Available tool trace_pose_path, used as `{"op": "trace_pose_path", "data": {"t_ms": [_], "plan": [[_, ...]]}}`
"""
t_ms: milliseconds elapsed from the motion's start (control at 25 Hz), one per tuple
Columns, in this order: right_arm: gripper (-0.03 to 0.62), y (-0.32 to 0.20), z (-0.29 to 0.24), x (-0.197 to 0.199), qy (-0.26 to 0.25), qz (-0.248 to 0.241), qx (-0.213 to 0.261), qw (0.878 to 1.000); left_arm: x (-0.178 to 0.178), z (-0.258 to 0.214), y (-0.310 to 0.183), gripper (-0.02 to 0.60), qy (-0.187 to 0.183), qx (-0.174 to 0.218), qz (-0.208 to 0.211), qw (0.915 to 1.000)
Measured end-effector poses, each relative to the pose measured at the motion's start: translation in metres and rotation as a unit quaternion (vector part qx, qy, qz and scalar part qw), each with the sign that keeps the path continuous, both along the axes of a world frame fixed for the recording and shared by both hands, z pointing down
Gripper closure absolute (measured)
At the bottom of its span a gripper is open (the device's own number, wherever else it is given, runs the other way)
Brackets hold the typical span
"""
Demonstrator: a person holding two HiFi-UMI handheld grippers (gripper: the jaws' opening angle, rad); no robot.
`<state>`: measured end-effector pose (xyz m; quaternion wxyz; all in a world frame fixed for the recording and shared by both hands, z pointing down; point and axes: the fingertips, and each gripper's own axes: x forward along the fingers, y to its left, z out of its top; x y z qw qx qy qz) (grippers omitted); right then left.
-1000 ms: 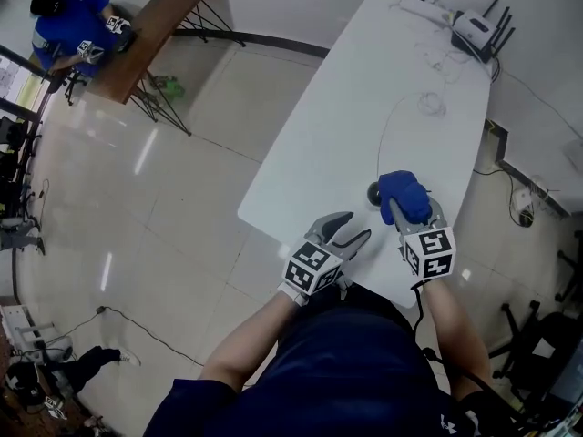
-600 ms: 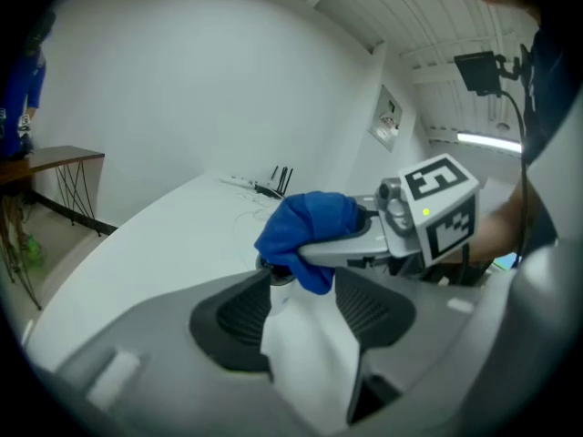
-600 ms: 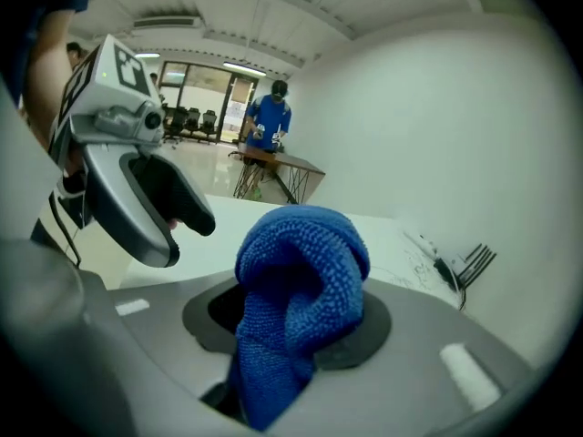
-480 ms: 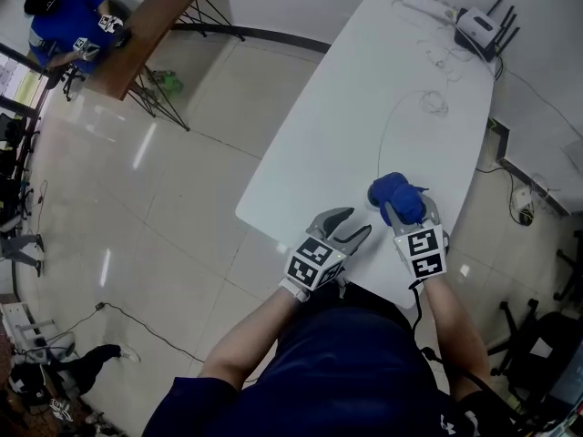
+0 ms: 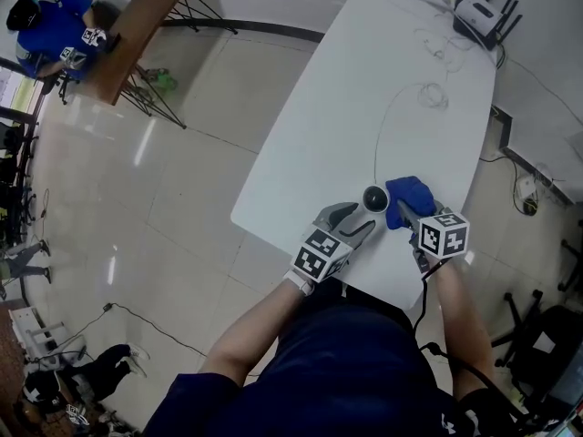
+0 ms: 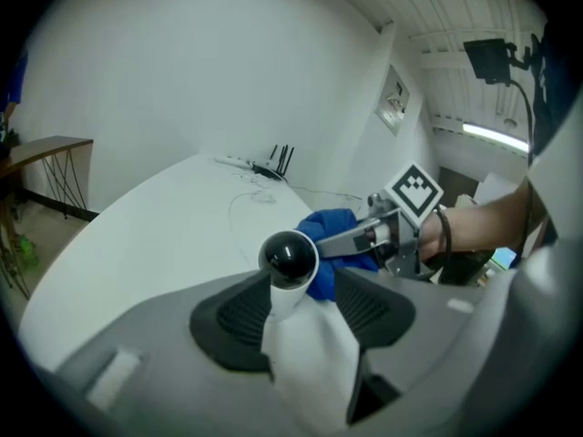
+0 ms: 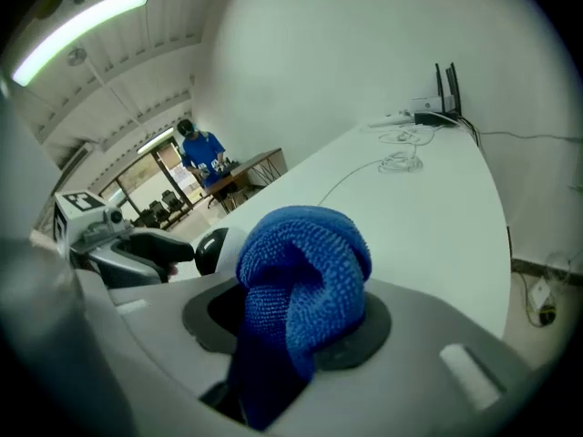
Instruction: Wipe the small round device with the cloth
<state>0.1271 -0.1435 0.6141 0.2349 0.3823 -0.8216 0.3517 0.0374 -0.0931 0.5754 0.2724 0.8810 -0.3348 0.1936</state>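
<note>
Small round device, a black ball on a white body, sits on the white table near its front edge, between the tips of the left tongs. Those tongs stand apart around the white body; can't tell if the pads touch it. Right tongs are clamped on the bunched blue cloth, which is touching the device's right side. The cubes carry black-and-white square markers, no readable text.
</note>
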Motion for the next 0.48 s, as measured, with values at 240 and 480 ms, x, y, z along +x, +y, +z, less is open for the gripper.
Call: {"op": "trace_pose_path", "data": {"t_ms": [240,480], "plan": [[0.434,0.005,0.036,-0.001,0.226,-0.119,0.052,0.965,-0.005,-0.004,0.010,0.361,0.006,-0.008,-0.011,0.9999],[0.434,0.003,0.019,-0.003,0.261,-0.116,0.086,0.954,-0.011,-0.015,0.022,0.360,0.024,-0.002,-0.023,0.9995]]}}
